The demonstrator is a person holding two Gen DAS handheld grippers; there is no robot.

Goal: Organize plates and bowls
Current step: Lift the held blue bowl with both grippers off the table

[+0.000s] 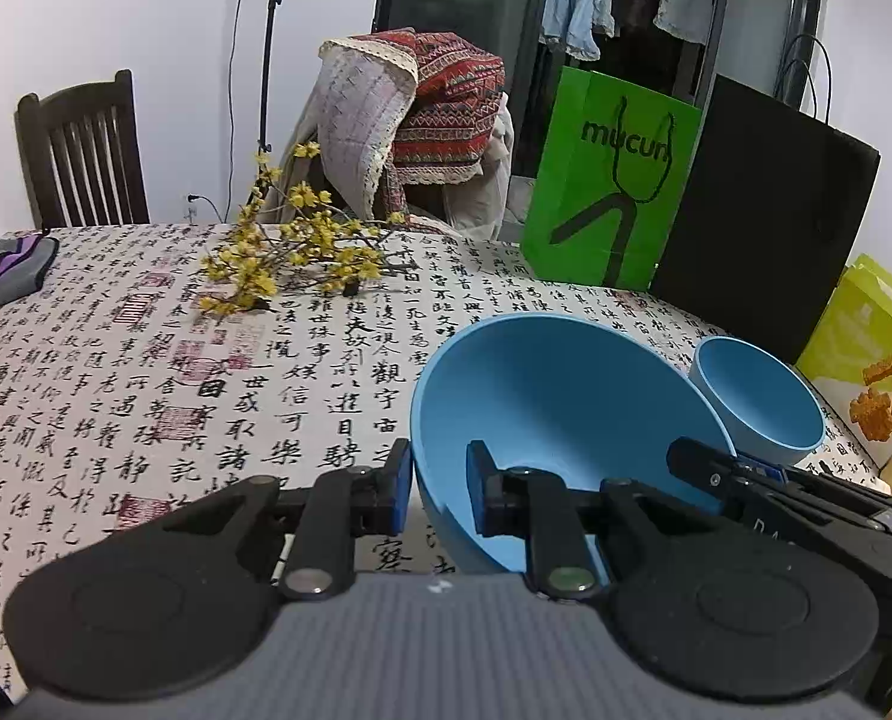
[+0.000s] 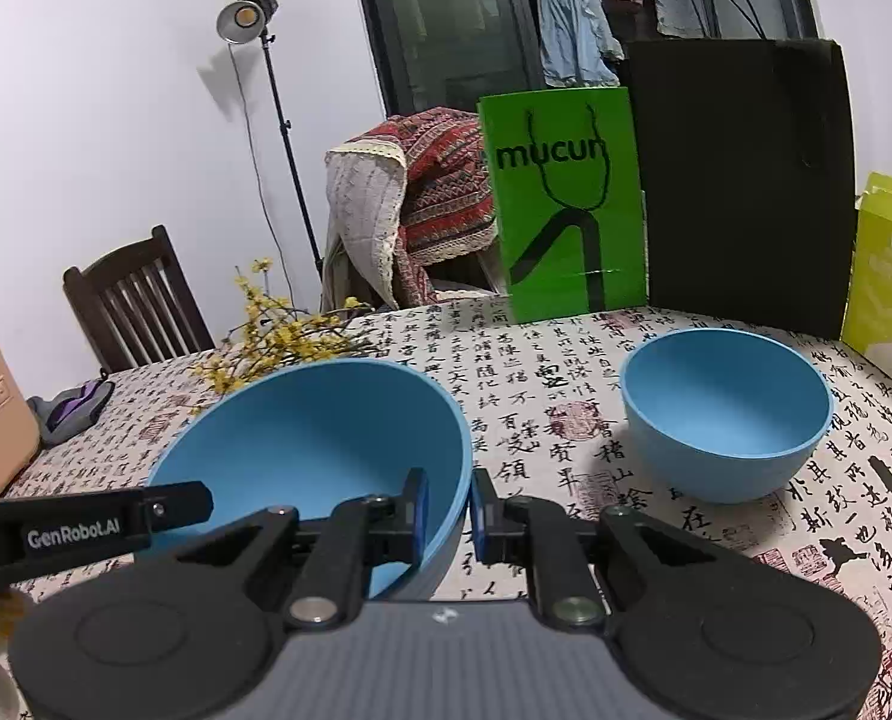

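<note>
A large blue bowl (image 1: pixel 565 396) (image 2: pixel 314 432) is held by its rim from two sides over the calligraphy tablecloth (image 1: pixel 146 372). My left gripper (image 1: pixel 443 483) is shut on the bowl's left rim, one pad outside and one inside the wall. My right gripper (image 2: pixel 450 510) is shut on the opposite rim in the same way. Each gripper shows in the other's view, the right gripper (image 1: pixel 703 465) at the bowl's right edge and the left gripper (image 2: pixel 176 504) at its left edge. A smaller blue bowl (image 2: pixel 727 414) (image 1: pixel 757 402) stands upright on the table to the right.
A green paper bag (image 2: pixel 565 204), a black bag (image 2: pixel 739 180) and a yellow-green box (image 2: pixel 889 270) stand along the far right of the table. A yellow flower branch (image 1: pixel 290 258) lies at the far middle, a grey-purple cloth (image 1: pixel 8 270) at the far left. Chairs stand behind.
</note>
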